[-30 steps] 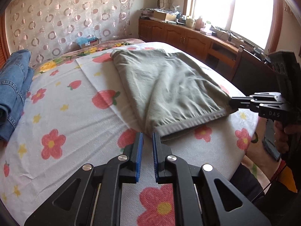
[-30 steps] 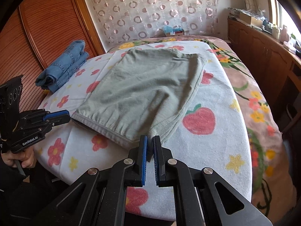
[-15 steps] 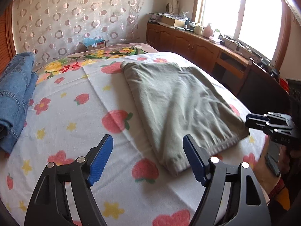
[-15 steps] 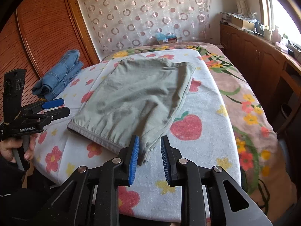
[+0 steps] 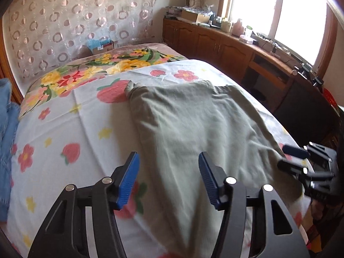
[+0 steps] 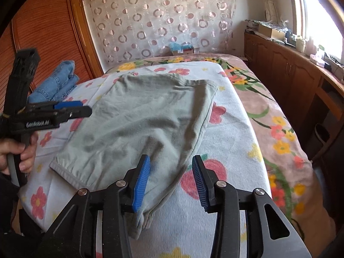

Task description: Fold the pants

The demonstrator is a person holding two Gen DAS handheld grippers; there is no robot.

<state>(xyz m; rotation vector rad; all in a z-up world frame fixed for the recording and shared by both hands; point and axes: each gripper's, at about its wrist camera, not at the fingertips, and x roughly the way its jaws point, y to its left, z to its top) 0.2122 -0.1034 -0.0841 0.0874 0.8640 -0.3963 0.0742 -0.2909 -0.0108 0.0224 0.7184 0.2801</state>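
The pants (image 6: 137,129) are lying flat and already folded over on the bed (image 6: 232,133), near its close edge, with a pile of jeans (image 6: 58,81) sitting far left. The left hand-held gripper (image 5: 168,181) is hovering released over the near left edge of the cloth; the right hand-held gripper (image 6: 171,179) is also gaping wide, straddling the near right corner. The fabric looks soft, light and limp, so it is probably best pinched at the hemmed corners and carried over together.
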